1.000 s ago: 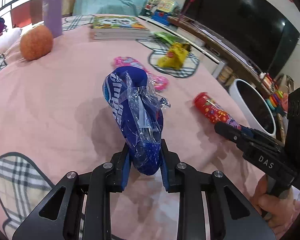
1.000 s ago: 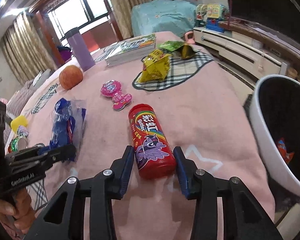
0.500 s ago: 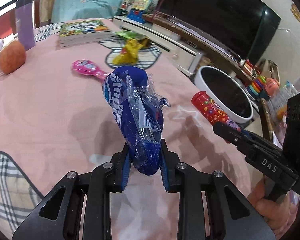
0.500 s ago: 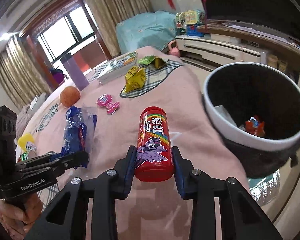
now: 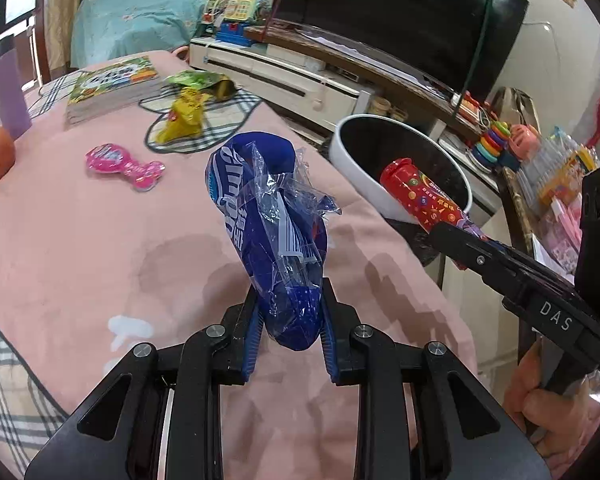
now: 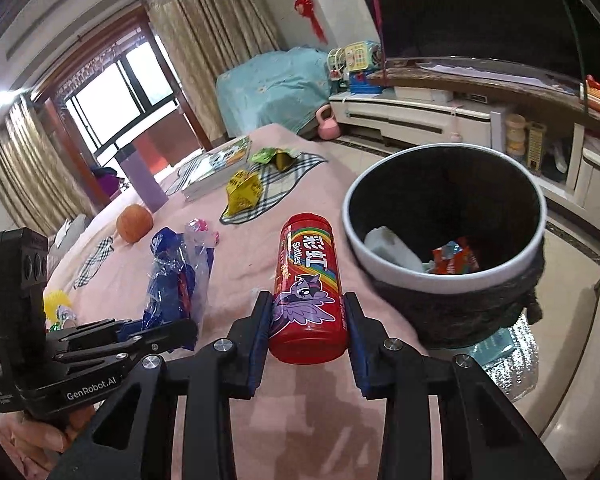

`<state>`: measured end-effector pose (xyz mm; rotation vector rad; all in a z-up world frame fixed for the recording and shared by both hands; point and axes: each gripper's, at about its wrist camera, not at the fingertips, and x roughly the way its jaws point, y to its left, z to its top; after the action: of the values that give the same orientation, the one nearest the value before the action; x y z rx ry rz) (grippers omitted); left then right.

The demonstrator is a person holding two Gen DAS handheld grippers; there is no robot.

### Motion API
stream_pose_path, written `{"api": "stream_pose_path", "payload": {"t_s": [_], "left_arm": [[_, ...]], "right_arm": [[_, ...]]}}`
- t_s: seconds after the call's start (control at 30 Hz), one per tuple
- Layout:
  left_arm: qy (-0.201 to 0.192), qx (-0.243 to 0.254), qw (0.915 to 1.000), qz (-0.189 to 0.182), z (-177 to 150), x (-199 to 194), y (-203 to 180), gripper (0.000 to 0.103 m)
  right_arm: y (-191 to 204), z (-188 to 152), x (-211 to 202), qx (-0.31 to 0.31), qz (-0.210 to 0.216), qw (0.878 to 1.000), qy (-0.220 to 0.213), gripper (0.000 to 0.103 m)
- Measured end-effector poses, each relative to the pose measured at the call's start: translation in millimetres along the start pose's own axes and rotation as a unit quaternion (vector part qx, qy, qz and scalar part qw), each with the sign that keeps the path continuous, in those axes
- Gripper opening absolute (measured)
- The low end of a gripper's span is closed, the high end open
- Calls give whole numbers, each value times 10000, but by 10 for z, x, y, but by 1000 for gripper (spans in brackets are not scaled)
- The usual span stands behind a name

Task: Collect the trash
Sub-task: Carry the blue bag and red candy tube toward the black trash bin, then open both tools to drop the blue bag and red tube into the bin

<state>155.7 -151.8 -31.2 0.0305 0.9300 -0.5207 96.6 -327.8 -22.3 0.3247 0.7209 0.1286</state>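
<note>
My left gripper point(image 5: 289, 334) is shut on a crumpled blue plastic wrapper point(image 5: 266, 224), held up above the pink bed cover point(image 5: 80, 248). My right gripper point(image 6: 306, 330) is shut on a red Skittles tube point(image 6: 309, 280), lifted clear of the cover. The tube point(image 5: 422, 196) points toward the white-rimmed trash bin point(image 6: 444, 280) beside the bed, which has black inner walls and holds a white scrap and an orange wrapper. In the right wrist view the left gripper point(image 6: 168, 330) with the blue wrapper point(image 6: 176, 276) sits at left.
On the cover lie a pink wrapper point(image 5: 120, 162), a yellow packet point(image 5: 184, 120), a green packet point(image 5: 198, 80), a stack of books point(image 5: 112, 88), an orange point(image 6: 134, 224) and a purple bottle point(image 6: 144, 184). A TV cabinet point(image 6: 420, 114) stands beyond the bin.
Both grippers have lifted their trash off the cover and carried it to the bed's edge, so the bin is now close in front. The right jaws closed onto the tube.
</note>
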Motion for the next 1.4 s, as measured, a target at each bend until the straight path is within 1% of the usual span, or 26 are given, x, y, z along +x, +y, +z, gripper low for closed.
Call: {"api": "stream_pose_path", "payload": {"t_s": [0.3, 0.6, 0.97, 1.4], "left_arm": [[67, 264, 9996, -68, 63, 81, -271, 24], [132, 435, 9989, -151, 127, 167, -441, 24], [171, 658, 9974, -249, 288, 271, -629, 24], [192, 848, 9960, -203, 564, 458, -820, 24]], "right_arm": [[-175, -5, -114, 152, -52, 9998, -122, 35], [-321, 6, -221, 267, -187, 9992, -229, 35], [-519, 61, -274, 387, -359, 9982, -297, 35], [-693, 209, -243, 455, -475, 9973, -337, 35]]}}
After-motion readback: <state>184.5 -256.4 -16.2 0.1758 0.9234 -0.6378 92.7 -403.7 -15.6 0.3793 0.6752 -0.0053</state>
